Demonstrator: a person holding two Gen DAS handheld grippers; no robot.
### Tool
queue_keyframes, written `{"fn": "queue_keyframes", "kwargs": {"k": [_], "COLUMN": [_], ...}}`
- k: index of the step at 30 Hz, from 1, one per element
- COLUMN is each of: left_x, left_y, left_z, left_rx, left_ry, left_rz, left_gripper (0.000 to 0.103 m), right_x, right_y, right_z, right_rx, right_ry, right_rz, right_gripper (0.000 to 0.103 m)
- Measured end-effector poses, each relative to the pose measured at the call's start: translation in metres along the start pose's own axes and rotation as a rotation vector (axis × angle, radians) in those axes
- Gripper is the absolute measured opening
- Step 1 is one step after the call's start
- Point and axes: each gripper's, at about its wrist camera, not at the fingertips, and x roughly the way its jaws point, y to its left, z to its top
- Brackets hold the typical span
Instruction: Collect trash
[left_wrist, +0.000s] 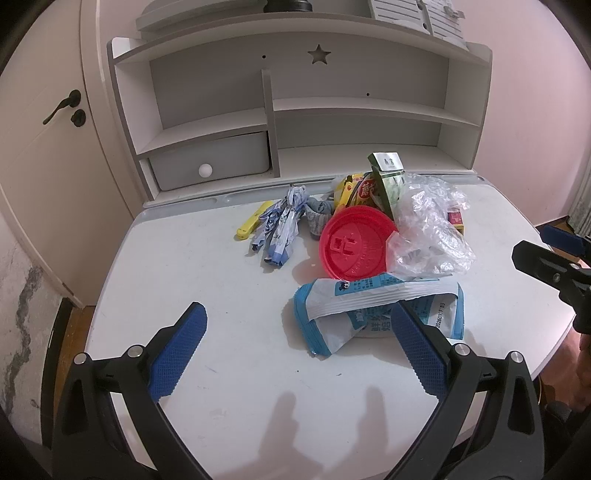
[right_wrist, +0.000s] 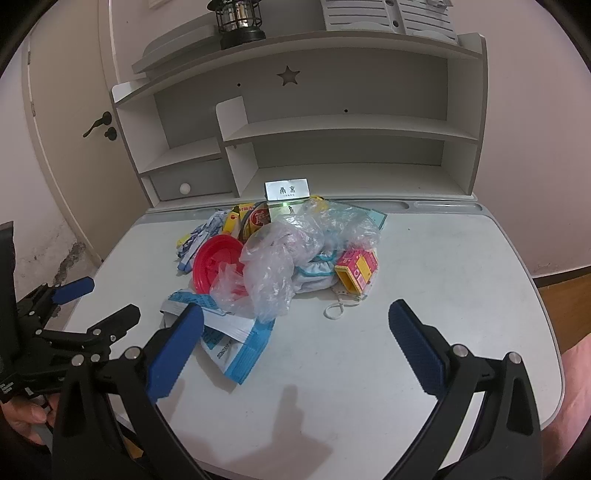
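A heap of trash lies mid-desk: a red plastic lid (left_wrist: 354, 245) (right_wrist: 214, 264), crumpled clear plastic (left_wrist: 430, 229) (right_wrist: 284, 258), a blue-and-white wrapper (left_wrist: 369, 314) (right_wrist: 236, 339), a crushed blue-white carton (left_wrist: 280, 225), a green box (left_wrist: 388, 181), a yellow-pink small box (right_wrist: 356, 271) and a face mask (right_wrist: 317, 277). My left gripper (left_wrist: 299, 343) hovers open over the desk's near side, its right finger (left_wrist: 417, 347) in front of the wrapper. My right gripper (right_wrist: 295, 343) is open too, nothing between its pads, the wrapper behind its left finger (right_wrist: 177, 347).
A white desk (left_wrist: 207, 280) with a rounded front edge carries a shelf hutch (left_wrist: 303, 110) with a drawer (left_wrist: 210, 162) at the back. A lantern (right_wrist: 238, 20) stands on top. A door (left_wrist: 55, 122) is at left, wooden floor at right.
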Motion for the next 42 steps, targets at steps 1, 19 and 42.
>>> {"fn": "queue_keyframes", "kwargs": {"k": [1, 19, 42], "left_x": [0.0, 0.0002, 0.0001], "left_y": [0.0, 0.001, 0.0014], "left_z": [0.0001, -0.0006, 0.0001], "left_rx": [-0.001, -0.002, 0.002], "left_ry": [0.0, 0.002, 0.005], "left_rz": [0.001, -0.001, -0.001], "left_gripper": [0.097, 0.097, 0.097], "right_x": [-0.0003, -0.0027, -0.0025], "right_y": [0.0, 0.0006, 0.0013], "right_z": [-0.0003, 0.0003, 0.0007], "right_rx": [0.001, -0.002, -0.003], "right_ry": [-0.002, -0.001, 0.002], "right_rz": [0.0, 0.005, 0.008], "right_gripper": [0.097, 0.097, 0.097]}}
